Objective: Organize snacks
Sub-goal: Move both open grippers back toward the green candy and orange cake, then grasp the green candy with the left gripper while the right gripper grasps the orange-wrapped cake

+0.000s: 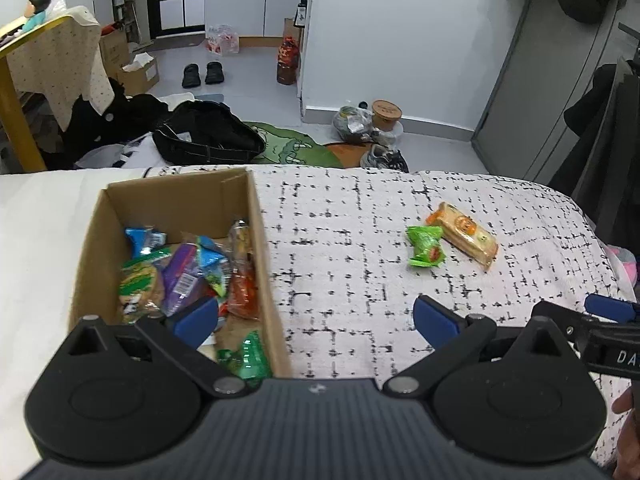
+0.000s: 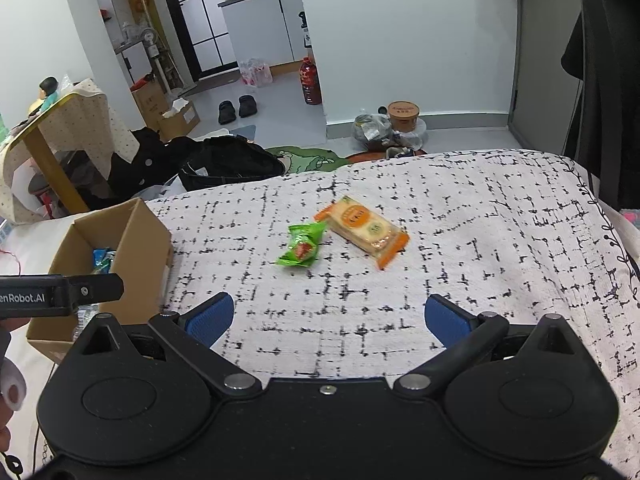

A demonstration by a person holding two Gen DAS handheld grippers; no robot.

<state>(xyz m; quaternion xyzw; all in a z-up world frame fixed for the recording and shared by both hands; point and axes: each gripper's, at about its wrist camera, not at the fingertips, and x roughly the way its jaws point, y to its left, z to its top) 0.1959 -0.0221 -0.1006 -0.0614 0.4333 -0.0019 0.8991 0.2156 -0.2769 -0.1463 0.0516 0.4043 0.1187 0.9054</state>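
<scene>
A cardboard box [image 1: 256, 236] [image 2: 140, 236] on the bed holds several wrapped snacks [image 1: 188, 268]. Two snacks lie loose on the patterned blanket: a green packet [image 1: 427, 246] [image 2: 303, 245] and, touching its right side, an orange-ended cracker pack [image 1: 466, 234] [image 2: 366, 229]. My left gripper [image 1: 316, 318] is open, its left finger over the box and its right finger over the blanket, nothing between them. My right gripper [image 2: 329, 318] is open and empty, above the blanket just short of the two loose snacks.
The white blanket with black marks [image 2: 480, 240] covers the bed; its far edge drops to a floor with a black bag [image 1: 208, 136], a green rug [image 1: 292, 148] and shoes. Dark clothes hang at the right. The other gripper's body [image 2: 60, 294] shows beside the box.
</scene>
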